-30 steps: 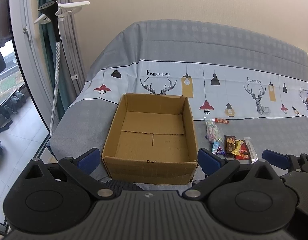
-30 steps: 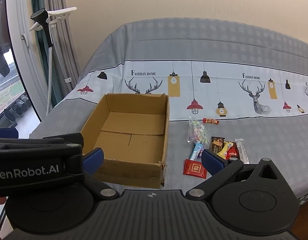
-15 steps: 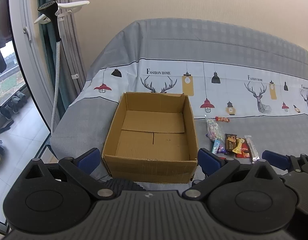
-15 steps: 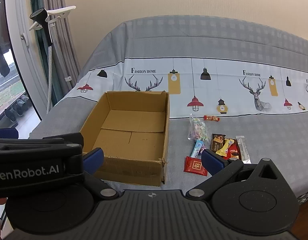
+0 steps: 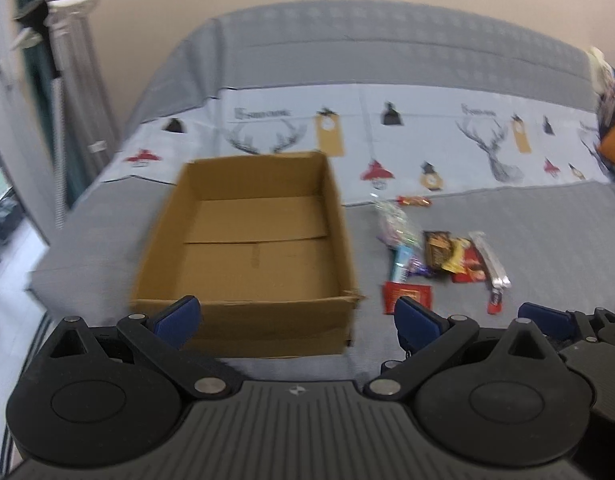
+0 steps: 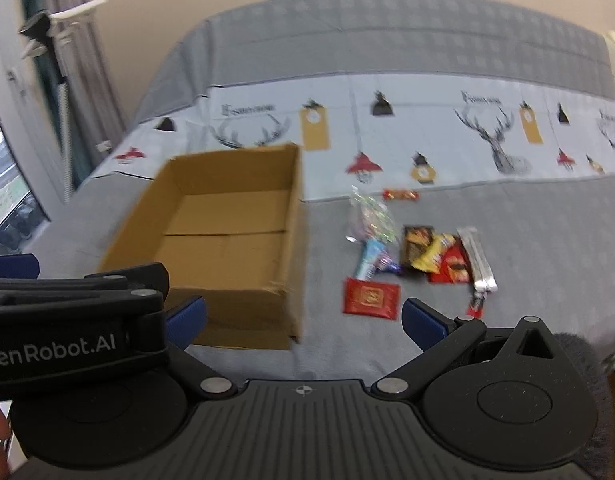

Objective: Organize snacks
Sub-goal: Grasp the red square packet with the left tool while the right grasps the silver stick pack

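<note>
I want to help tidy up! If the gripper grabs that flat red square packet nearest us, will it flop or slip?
The flat red square packet lies thin against the grey bedcover, so catching an edge may be hard. It looks like a soft, small wrapper, so probably light and bendy. Blur hides whether it is glossy, so slipperiness is uncertain.

Both my grippers are just hanging in the air side by side, holding nothing. Left gripper has its blue fingertips spread wide apart. Right gripper is the same, jaws gaping, and it sits just to the right of the left one, roughly level.
</note>
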The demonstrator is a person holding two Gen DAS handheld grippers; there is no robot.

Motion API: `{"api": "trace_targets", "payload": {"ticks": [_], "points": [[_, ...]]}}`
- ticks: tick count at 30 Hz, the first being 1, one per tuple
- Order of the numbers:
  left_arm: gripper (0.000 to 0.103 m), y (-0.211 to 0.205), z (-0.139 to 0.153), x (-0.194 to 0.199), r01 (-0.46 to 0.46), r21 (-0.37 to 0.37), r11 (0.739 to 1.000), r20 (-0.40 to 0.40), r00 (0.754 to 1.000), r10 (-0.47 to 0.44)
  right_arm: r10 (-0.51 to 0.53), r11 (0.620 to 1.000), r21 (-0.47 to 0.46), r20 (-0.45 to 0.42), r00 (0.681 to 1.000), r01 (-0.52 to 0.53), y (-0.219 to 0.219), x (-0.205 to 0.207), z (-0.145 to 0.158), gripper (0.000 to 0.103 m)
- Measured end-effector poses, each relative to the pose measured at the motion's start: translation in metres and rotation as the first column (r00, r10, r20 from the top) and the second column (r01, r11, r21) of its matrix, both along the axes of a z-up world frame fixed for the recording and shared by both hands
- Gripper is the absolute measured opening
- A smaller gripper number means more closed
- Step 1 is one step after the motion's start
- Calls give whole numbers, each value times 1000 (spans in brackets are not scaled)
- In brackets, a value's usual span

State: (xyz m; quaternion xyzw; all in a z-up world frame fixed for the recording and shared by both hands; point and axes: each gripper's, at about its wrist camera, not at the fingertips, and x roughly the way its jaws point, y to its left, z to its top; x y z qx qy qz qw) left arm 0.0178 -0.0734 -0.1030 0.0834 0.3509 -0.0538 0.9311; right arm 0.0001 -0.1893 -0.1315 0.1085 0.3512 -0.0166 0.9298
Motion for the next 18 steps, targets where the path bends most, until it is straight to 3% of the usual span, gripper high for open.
{"api": "trace_targets", "payload": {"ticks": [5,9,14,18], "points": [[103,-52,-46,20,124,25,992,-1,992,-124,-67,998,21,7,998,67,-46,4,-50,102],[103,-90,-88,52,175,35,984,-63,983,-173,-67,996,65,-19,998,68,-90,15,-90,102],[103,-113,-136,93,315,-106,943,-105,940,-325,-27,997,75,-60,998,31,-137,33,-126,86],[103,-129,-167,125,337,-153,929,-99,930,-353,-14,999,50,-47,999,16,-169,44,-141,79]]}}
